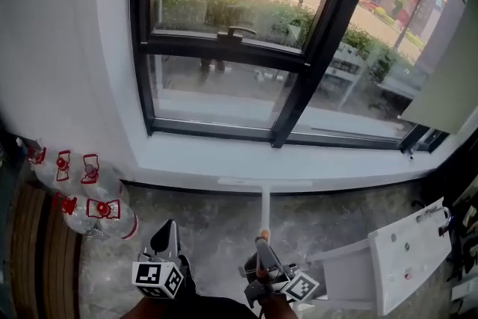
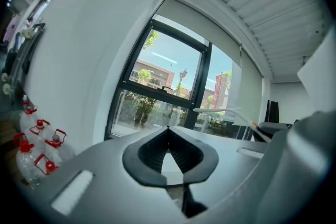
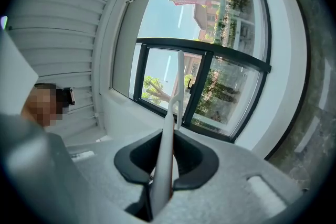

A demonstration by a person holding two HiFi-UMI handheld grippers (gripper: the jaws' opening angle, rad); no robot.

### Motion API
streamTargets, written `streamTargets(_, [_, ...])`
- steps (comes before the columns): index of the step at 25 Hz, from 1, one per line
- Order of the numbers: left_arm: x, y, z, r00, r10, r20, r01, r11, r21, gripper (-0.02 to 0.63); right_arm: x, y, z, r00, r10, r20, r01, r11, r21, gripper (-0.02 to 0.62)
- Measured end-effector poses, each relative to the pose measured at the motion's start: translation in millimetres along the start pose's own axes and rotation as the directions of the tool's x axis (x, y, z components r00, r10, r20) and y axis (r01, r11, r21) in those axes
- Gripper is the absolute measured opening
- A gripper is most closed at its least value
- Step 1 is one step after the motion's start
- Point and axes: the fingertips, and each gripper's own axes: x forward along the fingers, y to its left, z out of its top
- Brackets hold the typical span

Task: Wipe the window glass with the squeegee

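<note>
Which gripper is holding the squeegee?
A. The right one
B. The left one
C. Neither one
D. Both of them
A: the right gripper has its jaws closed on the squeegee handle, while the left gripper holds nothing.

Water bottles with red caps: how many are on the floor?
5 water bottles: three in a row along the wall, two just in front. Others may be hidden beyond the left edge.
</note>
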Motion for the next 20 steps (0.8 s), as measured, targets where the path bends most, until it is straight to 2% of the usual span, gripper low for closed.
streamTargets(10, [101.9, 67.4, 75.3, 0.997, -0.061, 0.041, 0.059, 0.997, 0.050, 0.018, 143.2, -1.6, 14.0, 0.998, 0.049, 0.027, -0.048, 0.997, -0.053, 0.041])
streamTargets(15, [135.5, 103.6, 107.2, 0.996, -0.055, 0.075, 0.050, 0.996, 0.077, 0.018, 209.5, 8.0, 20.1, 0.992, 0.123, 0.017, -0.122, 0.992, -0.040, 0.041])
streamTargets(20, [158.9, 136.5, 150.9, 0.990, -0.003, 0.141, -0.010, 0.995, 0.096, 0.018, 285.9, 34.9, 33.5, 0.967, 0.254, -0.010, -0.254, 0.966, -0.050, 0.041])
